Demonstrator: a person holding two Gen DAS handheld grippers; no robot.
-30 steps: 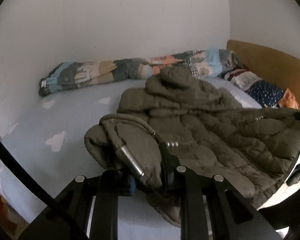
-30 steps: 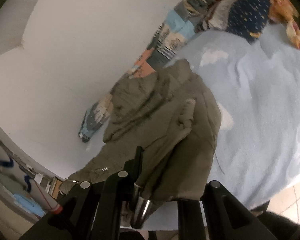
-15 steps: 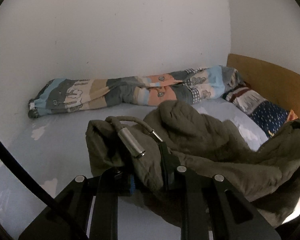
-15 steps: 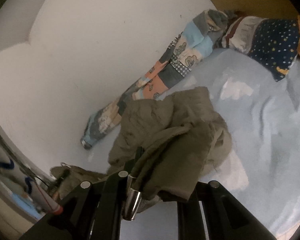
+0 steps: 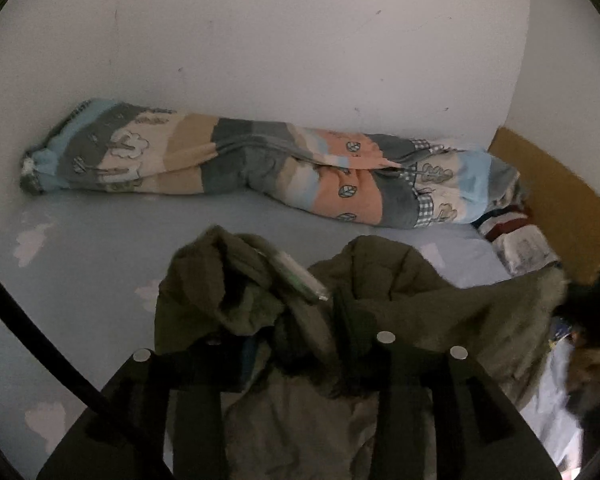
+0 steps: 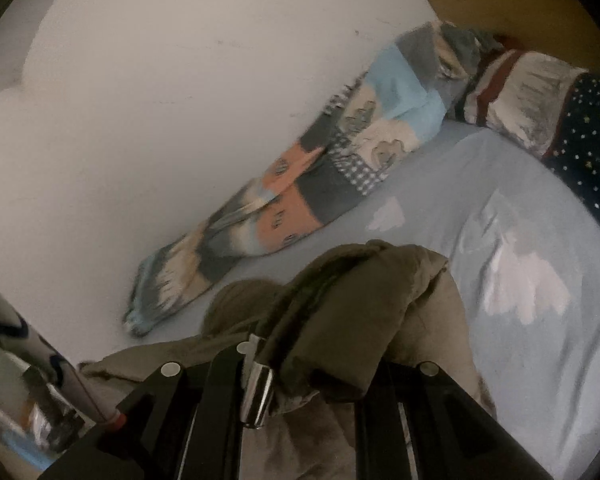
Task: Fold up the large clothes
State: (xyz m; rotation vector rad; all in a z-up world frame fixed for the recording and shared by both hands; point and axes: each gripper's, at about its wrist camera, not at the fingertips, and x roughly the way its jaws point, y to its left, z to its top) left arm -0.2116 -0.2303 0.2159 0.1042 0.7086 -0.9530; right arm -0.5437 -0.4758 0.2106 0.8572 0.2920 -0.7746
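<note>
Bedding along a white wall

A long rolled patchwork quilt point(image 5: 260, 168) in grey, peach, beige and pale blue lies against the wall point(image 5: 284, 40); at its three o'clock, a striped pillow point(image 5: 516, 236), all on a light-blue cloud-print sheet point(image 5: 80, 248).

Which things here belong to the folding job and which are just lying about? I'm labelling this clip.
Part of the job:
- olive puffer jacket
- left gripper, jaws just been opening, jacket cloth between them
- right gripper, shut on jacket cloth
- bed sheet, the folding surface

Lying about:
- rolled patchwork duvet
- star-print pillow
- striped pillow
</note>
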